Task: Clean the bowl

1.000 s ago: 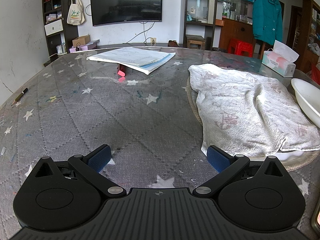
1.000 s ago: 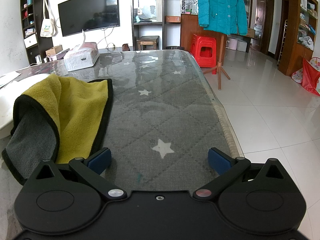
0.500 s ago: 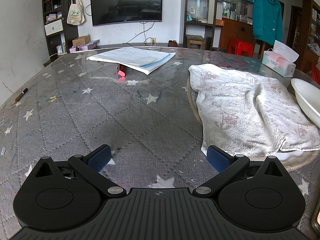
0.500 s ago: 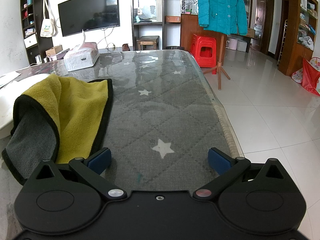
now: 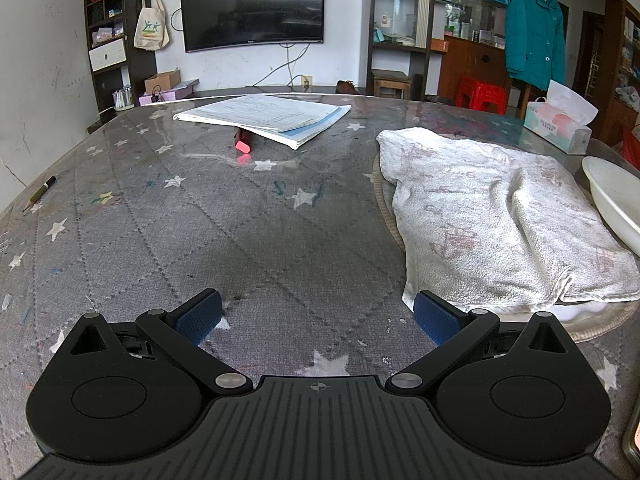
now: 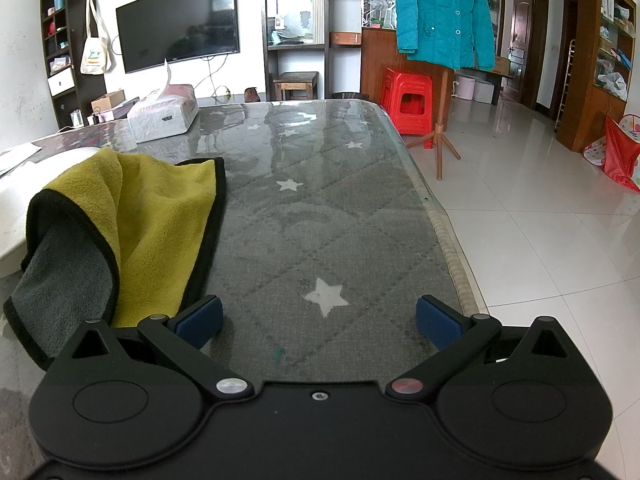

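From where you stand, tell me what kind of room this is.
Most likely a home living or dining room: a flat black wall-mounted television, a glass-fronted display cabinet and a teal padded coat hanging near a large table with a grey star-patterned quilted cover.

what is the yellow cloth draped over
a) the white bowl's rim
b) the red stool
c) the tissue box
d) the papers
a: in the right wrist view the yellow cloth hangs over the rim of the white bowl and runs down onto the table; the tissue box stands apart, farther back.
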